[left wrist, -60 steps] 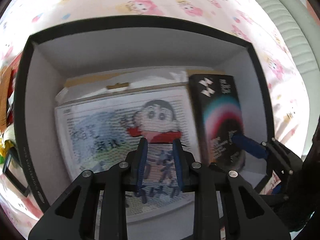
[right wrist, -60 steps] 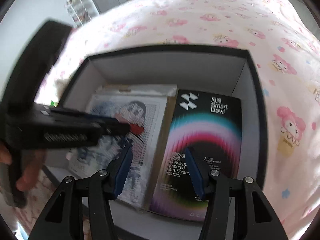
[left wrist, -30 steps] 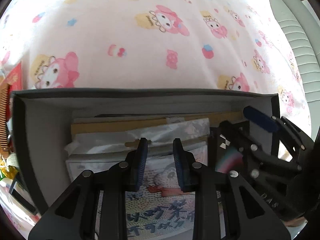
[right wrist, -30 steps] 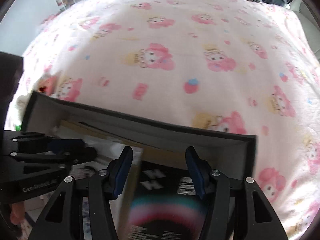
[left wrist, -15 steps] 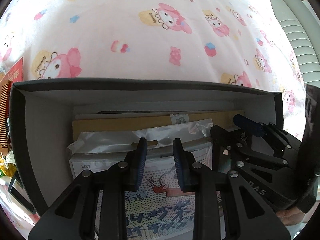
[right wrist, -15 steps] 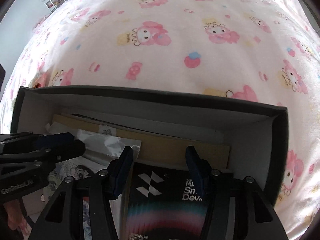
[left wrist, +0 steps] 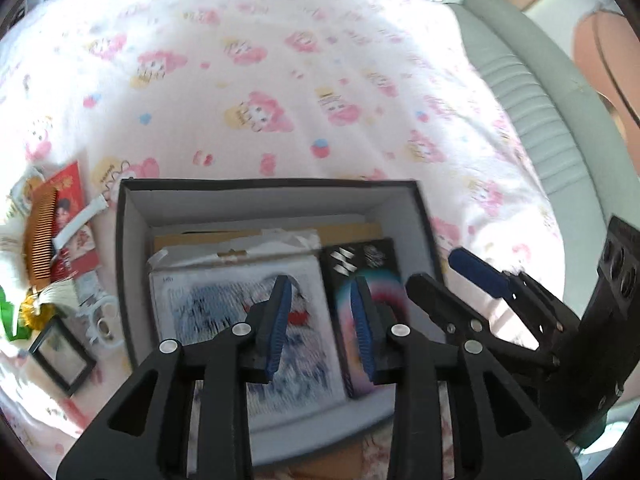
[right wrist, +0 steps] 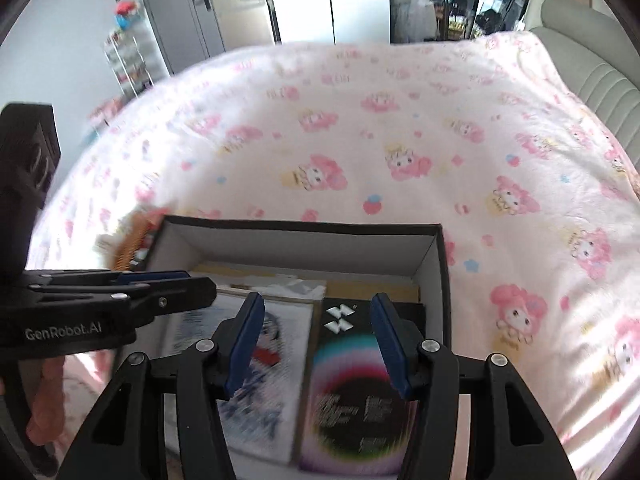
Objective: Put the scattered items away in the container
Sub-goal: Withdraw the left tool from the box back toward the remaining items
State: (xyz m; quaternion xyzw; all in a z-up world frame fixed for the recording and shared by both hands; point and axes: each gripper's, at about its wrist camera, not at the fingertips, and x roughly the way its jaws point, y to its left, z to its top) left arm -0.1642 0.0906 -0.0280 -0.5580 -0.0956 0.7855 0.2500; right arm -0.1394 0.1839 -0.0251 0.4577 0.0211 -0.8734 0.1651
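Observation:
A black box (left wrist: 260,182) with a white inside sits on the bed. Flat in it lie a cartoon picture pack (left wrist: 240,308) and, to its right, a black screen-protector pack (left wrist: 360,264) on a brown envelope (left wrist: 344,232). My left gripper (left wrist: 320,284) hovers above the box, its jaws opening with nothing between them. My right gripper (right wrist: 317,300) hangs open and empty over the black pack (right wrist: 344,360). Each shows in the other's view: right gripper (left wrist: 436,270), left gripper (right wrist: 196,282). A brown comb (left wrist: 40,232), a red card (left wrist: 70,200) and a small black frame (left wrist: 62,356) lie left of the box.
The bed wears a pink cartoon sheet (left wrist: 320,80). A grey padded headboard (left wrist: 540,100) runs along the right. More small items, a white ring (left wrist: 102,320) and a yellow piece (left wrist: 36,308), lie by the comb. A person's hand (right wrist: 44,400) holds the left gripper.
Both grippers have lifted up and back from inside the box, so the whole box and the clutter to its left now show. The left jaws stand wider than before.

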